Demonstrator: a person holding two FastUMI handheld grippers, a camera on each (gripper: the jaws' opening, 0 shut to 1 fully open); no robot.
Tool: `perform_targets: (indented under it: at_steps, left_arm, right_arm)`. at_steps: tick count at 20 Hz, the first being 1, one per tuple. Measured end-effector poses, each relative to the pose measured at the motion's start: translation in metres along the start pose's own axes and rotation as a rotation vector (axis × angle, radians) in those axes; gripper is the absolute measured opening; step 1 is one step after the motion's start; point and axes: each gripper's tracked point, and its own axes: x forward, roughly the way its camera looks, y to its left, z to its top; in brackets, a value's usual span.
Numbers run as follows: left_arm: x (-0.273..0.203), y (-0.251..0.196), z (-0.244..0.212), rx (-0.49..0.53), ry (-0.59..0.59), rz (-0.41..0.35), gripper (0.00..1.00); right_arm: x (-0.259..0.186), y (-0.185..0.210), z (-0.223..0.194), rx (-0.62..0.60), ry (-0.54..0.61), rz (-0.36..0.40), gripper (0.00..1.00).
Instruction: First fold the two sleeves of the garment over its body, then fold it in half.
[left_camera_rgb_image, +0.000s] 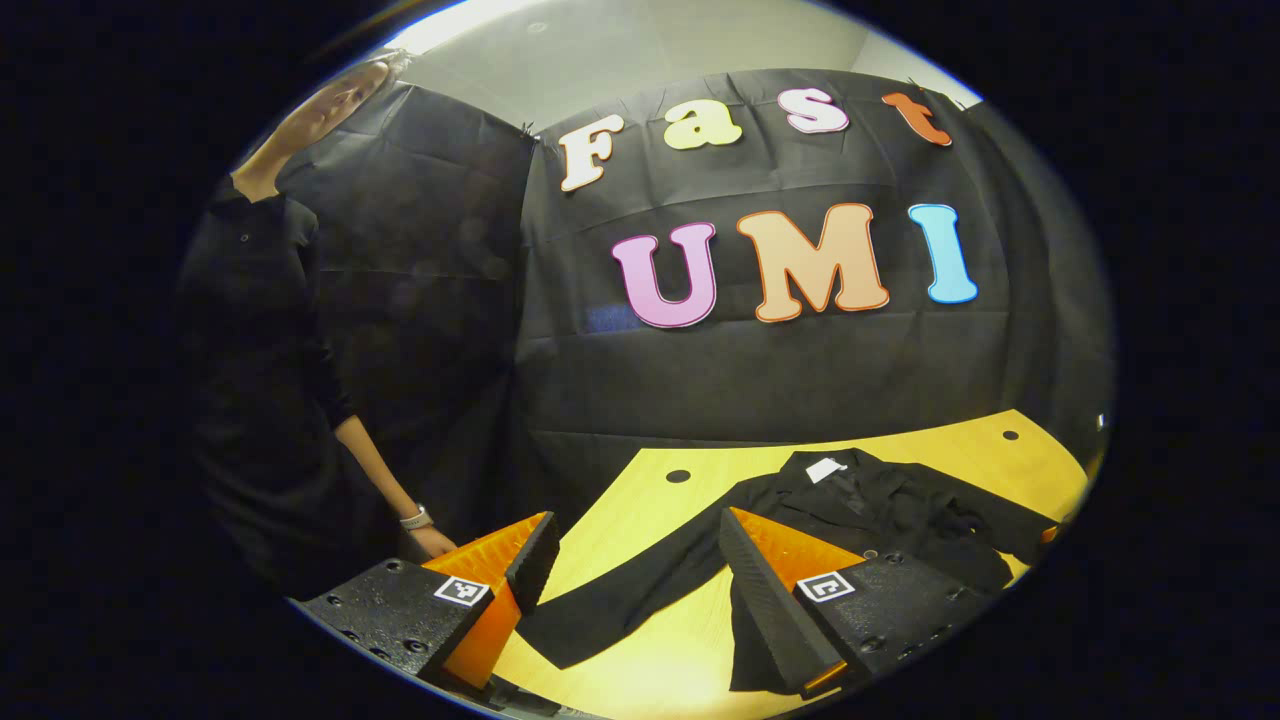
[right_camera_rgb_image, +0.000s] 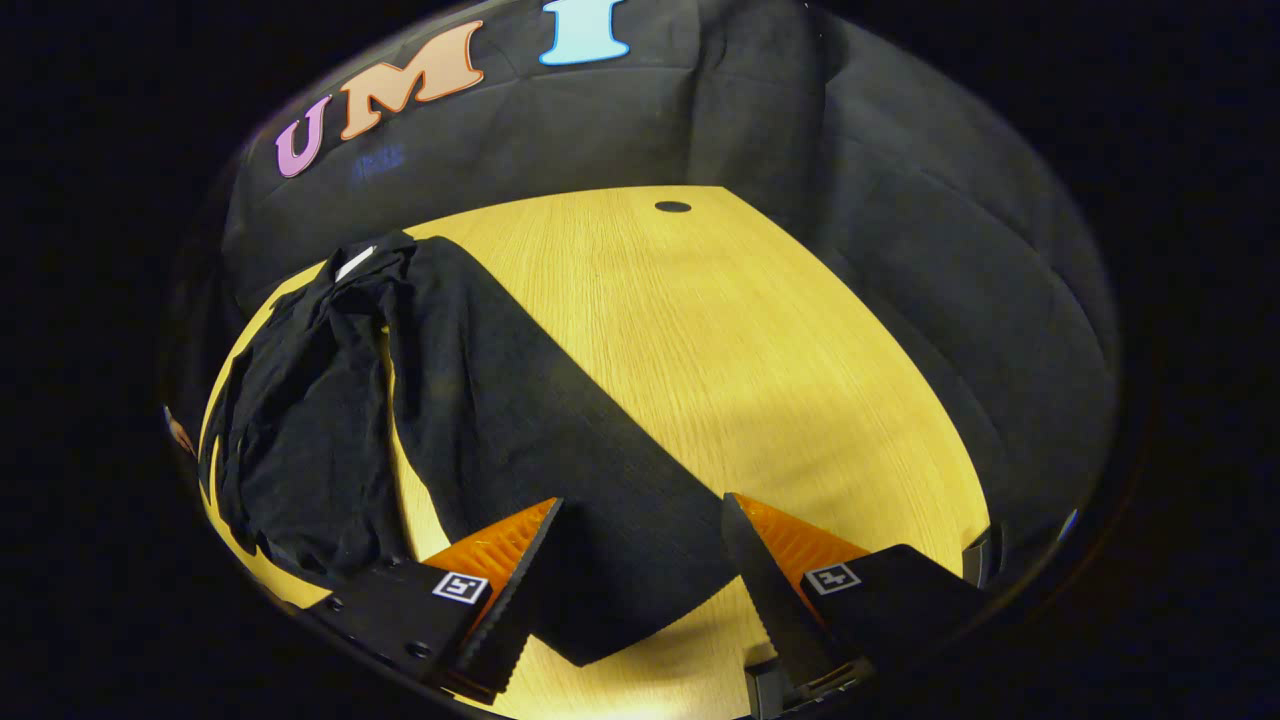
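Both your grippers, left gripper (left_camera_rgb_image: 628, 580) and right gripper (right_camera_rgb_image: 640, 570), gape wide, empty; pinch the black jacket's (right_camera_rgb_image: 320, 400) sleeve (right_camera_rgb_image: 560, 450) shallowly and it slips mid-fold

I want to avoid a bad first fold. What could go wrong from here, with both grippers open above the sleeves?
1. The right gripper hovers open over the sleeve near its cuff; closing too shallow may miss the thin fabric or drag it.
2. The black garment has a bunched, wrinkled body; folding sleeves over it may trap creases.
3. The other sleeve lies near the wooden table edge under the left gripper and could slide off.
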Motion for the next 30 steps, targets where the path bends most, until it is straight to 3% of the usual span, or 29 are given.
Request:
perform_targets:
  at_steps: [1, 3, 4, 7, 8, 11, 13, 14, 15, 17, 20, 22, 23, 30]
  left_arm:
    - [0.0, 0.0, 0.002, 0.004, -0.006, -0.003, 0.95]
    - [0.001, -0.005, 0.005, 0.012, -0.012, -0.018, 0.98]
    - [0.002, -0.007, 0.006, 0.016, -0.014, -0.026, 0.98]
    - [0.004, -0.016, 0.013, 0.01, -0.03, -0.051, 0.97]
    - [0.004, -0.019, 0.016, 0.003, -0.038, -0.064, 0.98]
    - [0.005, -0.021, 0.019, 0.01, -0.05, -0.074, 0.97]
    - [0.005, -0.023, 0.02, 0.005, -0.052, -0.081, 0.98]
    - [0.004, -0.024, 0.018, -0.004, -0.049, -0.086, 0.98]
    - [0.002, -0.023, 0.017, -0.014, -0.046, -0.085, 0.98]
    - [0.001, -0.022, 0.014, -0.032, -0.043, -0.082, 0.98]
    - [-0.001, -0.019, 0.008, -0.043, -0.03, -0.07, 0.98]
    - [-0.004, -0.013, 0.008, -0.045, -0.032, -0.048, 0.98]
    - [-0.005, -0.011, 0.008, -0.049, -0.035, -0.038, 0.98]
    - [-0.013, -0.007, 0.004, -0.08, -0.025, 0.008, 0.98]
  right_arm:
    - [0.001, -0.001, 0.001, 0.002, -0.004, 0.004, 0.94]
    - [0.001, -0.002, -0.003, 0.014, -0.004, 0.012, 0.99]
    - [0.001, -0.002, -0.003, 0.019, -0.008, 0.014, 0.94]
    - [0.0, -0.003, -0.002, 0.012, -0.024, 0.016, 0.94]
    - [0.0, -0.004, -0.003, 0.02, -0.026, 0.02, 0.99]
    - [0.0, -0.007, -0.005, 0.037, -0.022, 0.011, 0.92]
    - [0.0, -0.004, -0.003, 0.041, -0.016, 0.007, 0.85]
    - [0.0, -0.006, -0.004, 0.042, -0.012, 0.006, 0.72]
    - [0.0, -0.005, -0.004, 0.037, -0.011, 0.01, 0.72]
    - [0.001, -0.001, -0.003, 0.023, -0.007, 0.024, 0.56]
    - [0.003, 0.004, -0.003, 0.002, 0.003, 0.042, 0.41]
    - [0.003, 0.008, -0.002, -0.022, 0.004, 0.053, 0.21]
    - [0.003, 0.007, -0.001, -0.038, -0.002, 0.053, 0.16]
    - [0.004, 0.006, -0.001, -0.081, -0.016, 0.075, 0.13]
